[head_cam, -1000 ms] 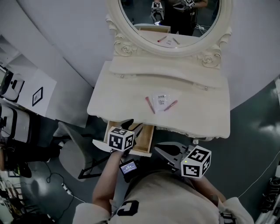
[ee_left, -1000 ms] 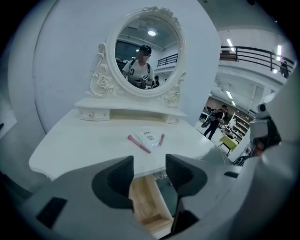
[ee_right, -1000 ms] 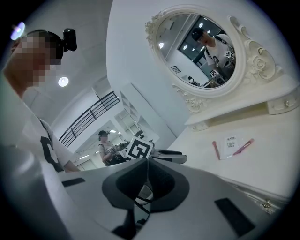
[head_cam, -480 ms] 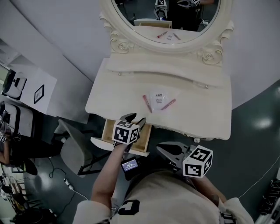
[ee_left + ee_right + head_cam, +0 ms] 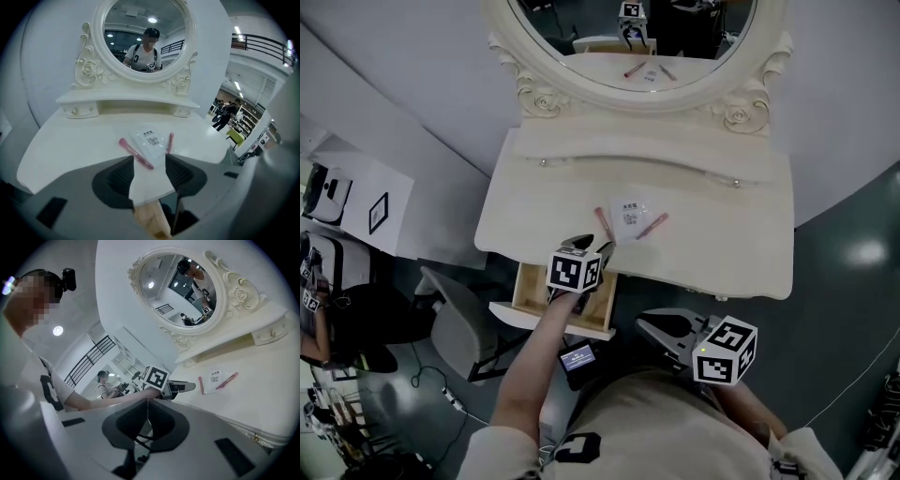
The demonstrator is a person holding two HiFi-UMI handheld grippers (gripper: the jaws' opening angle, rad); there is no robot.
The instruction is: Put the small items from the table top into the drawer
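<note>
Pale wooden drawer (image 5: pixel 532 292) partly hidden by left gripper (image 5: pixel 584 246), jaws spread empty, angled down, right gripper (image 5: pixel 147 405) clenched, near level

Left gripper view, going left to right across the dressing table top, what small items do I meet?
longer pink stick → clear labelled packet → shorter pink stick
</note>
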